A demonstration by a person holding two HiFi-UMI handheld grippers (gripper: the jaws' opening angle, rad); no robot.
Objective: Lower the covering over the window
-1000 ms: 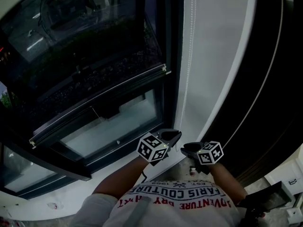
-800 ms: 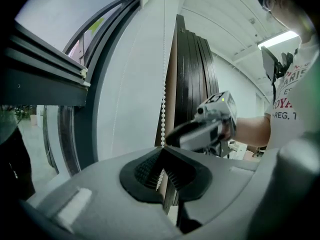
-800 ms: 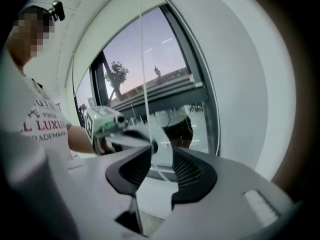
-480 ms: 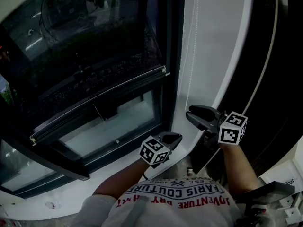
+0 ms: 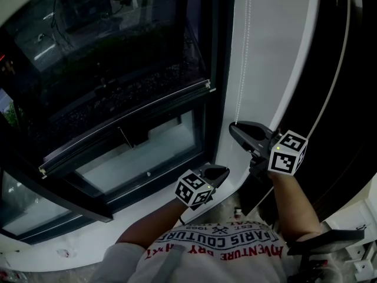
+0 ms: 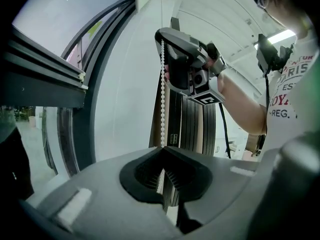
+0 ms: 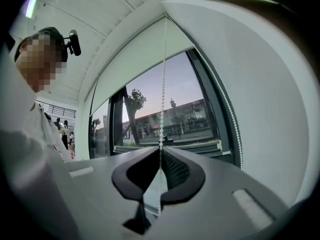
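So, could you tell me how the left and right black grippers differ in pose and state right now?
The right gripper grips the white bead chain higher up; the left gripper grips it lower down. The right gripper's jaws have just been closing onto the chain; the left gripper's are shut on it. Both are black and hold the same chain.

Tall window (image 5: 118,69), dark frame (image 5: 215,52), left of white wall (image 5: 277,34). Outside: dusk sky (image 7: 185,79), tree (image 7: 131,104), low buildings (image 7: 195,116). Lower pane (image 5: 141,155) pale. White sill (image 5: 76,246) below. Ribbed white ceiling (image 6: 210,9), strip lamp (image 6: 282,35) lit. Dark slatted panel (image 6: 197,129) past wall edge. Indoor light dim.
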